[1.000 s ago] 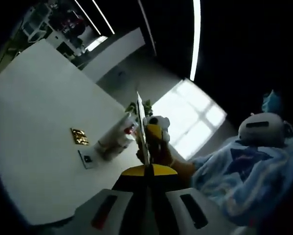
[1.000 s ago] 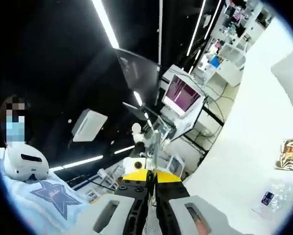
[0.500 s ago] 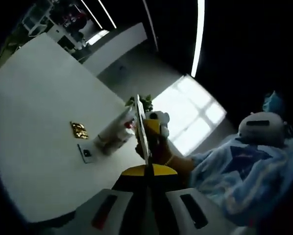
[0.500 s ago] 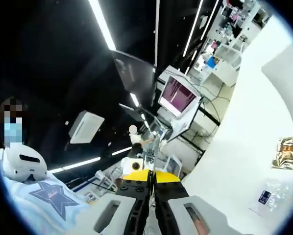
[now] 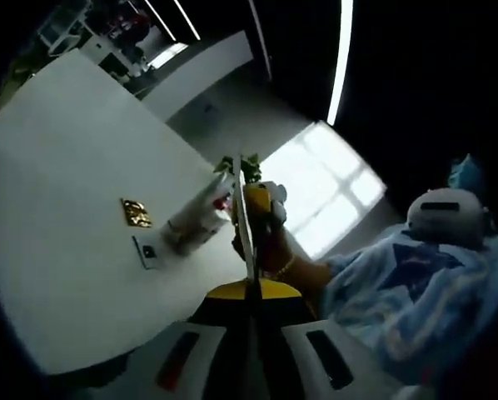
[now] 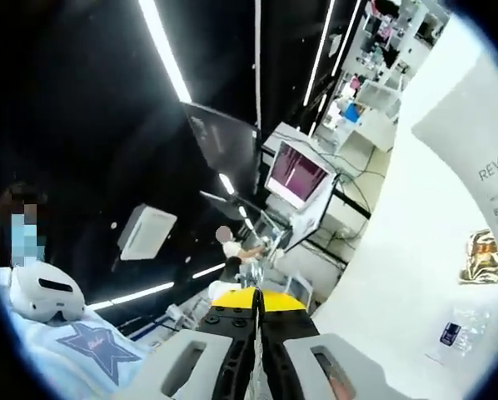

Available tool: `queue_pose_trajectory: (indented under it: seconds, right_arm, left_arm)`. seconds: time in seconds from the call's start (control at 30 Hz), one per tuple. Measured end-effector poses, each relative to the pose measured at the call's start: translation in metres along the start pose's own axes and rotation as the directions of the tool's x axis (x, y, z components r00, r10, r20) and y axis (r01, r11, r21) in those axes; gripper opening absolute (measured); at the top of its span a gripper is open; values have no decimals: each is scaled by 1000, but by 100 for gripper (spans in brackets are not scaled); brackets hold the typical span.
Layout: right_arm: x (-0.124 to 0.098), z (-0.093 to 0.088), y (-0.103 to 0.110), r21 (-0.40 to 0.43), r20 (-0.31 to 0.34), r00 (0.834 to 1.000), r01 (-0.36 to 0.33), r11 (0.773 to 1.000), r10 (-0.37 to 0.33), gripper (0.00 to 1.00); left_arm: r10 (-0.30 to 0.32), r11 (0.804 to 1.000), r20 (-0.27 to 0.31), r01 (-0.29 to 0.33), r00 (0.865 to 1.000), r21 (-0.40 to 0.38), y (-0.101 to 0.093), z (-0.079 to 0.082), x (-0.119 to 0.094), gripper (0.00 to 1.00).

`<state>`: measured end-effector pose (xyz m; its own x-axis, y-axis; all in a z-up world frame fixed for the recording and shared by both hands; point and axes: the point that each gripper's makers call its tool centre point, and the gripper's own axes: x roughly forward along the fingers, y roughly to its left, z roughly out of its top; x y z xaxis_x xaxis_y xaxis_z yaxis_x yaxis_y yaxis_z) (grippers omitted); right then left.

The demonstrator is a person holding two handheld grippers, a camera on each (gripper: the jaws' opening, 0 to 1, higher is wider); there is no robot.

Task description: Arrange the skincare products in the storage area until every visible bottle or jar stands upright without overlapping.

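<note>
Left gripper view is showing the left gripper (image 5: 247, 287) clenched on nothing, well above the table (image 5: 57, 183); it should be lowered and opened before reaching the clear pouch (image 5: 195, 218) lying flat. Right gripper view is showing the right gripper (image 6: 258, 304) clenched too, with a white tube (image 6: 474, 158) near the gold sachet (image 6: 480, 256).

left tool (image 5: 251, 287) jaws together | white table (image 5: 57, 183) | gold packet (image 5: 135, 212)
</note>
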<state>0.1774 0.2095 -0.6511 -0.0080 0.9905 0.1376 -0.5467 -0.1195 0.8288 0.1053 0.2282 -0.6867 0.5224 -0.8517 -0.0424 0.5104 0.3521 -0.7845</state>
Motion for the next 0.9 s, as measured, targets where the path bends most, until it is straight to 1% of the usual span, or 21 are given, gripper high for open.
queue_pose_trajectory:
  seconds: [0.03,0.1,0.17,0.2,0.23,0.27,0.3,0.33,0.37,0.4,0.47,0.5,0.57,0.6,0.63,0.67,0.7,0.73,0.77,0.8,0.9]
  right_arm:
    - [1,0,-2,-12,6,1000,18,1000,-18,0]
    - [2,1,-3,2,21,1000,20,1000,-20,0]
    - [3,2,-3,1,44,999,16,1000,-16,0]
    - [5,0,-2,-5,36,999,12,1000,-11,0]
    - [6,-3,-1,-10,21,1000,6,1000,-6,0]
    - [9,-15,2,-28,-41,999,-12,1000,10,3]
    - [12,-21,4,-42,-64,998,-21,999,18,4]
    - [16,-30,8,-59,-103,994,-37,998,30,4]
    - [19,-42,12,-76,-161,986,-61,995,48,2]
    - [19,-46,13,-81,-184,982,-68,994,52,0]
    - [22,-59,14,-142,-237,971,-71,987,36,0]
    - [22,-59,12,-155,-233,972,-63,986,26,0]
    - [21,-59,13,-138,-238,970,-76,987,42,0]
    - [19,-61,12,-113,-255,966,-70,991,39,0]
    - [19,-60,11,-153,-253,967,-71,986,30,0]
    - [19,-58,8,-212,-251,968,-65,975,10,0]
    - [18,-56,6,-243,-248,969,-50,969,-12,0]
    - [18,-55,5,-253,-239,971,-40,967,-23,0]
    - [16,-52,2,-256,-227,973,-20,967,-40,0]
    - [14,-50,-1,-244,-220,974,-8,970,-47,0]
    - [12,-47,-5,-237,-212,976,2,972,-54,0]
  left_arm:
    - [2,1000,7,-2,1000,1,0,0,-1,0]
    - [15,1000,35,-16,999,20,1,4,-2,0]
    - [10,1000,83,-12,996,24,0,11,-5,0]
    - [4,1000,116,-7,993,27,-1,17,-6,0]
    - [3,1000,135,-7,991,29,-1,20,-7,0]
    - [-6,1000,178,3,984,17,-3,28,-11,0]
    - [-10,1000,202,8,979,13,-3,33,-13,0]
    - [-4,1000,235,1,972,14,-2,39,-16,0]
    - [2,1000,261,-7,965,20,-2,45,-18,0]
    - [5,1000,276,-10,961,18,-2,48,-20,0]
    - [-3,1000,277,1,961,6,-3,49,-23,0]
    - [9,1000,271,-10,962,0,-1,48,-23,0]
    - [46,999,254,-40,966,-27,4,44,-23,0]
    - [37,999,251,-31,967,-31,4,43,-22,0]
    - [35,999,255,-24,966,-47,4,42,-21,0]
    - [46,998,267,-35,963,-48,6,41,-21,0]
    - [55,998,290,-42,956,-49,8,42,-21,0]
    - [64,998,315,-53,947,-43,11,45,-21,0]
    - [100,995,336,-89,937,-48,18,45,-22,0]
    - [99,995,326,-86,940,-54,19,42,-21,0]
    - [108,993,314,-90,943,-71,22,41,-19,0]
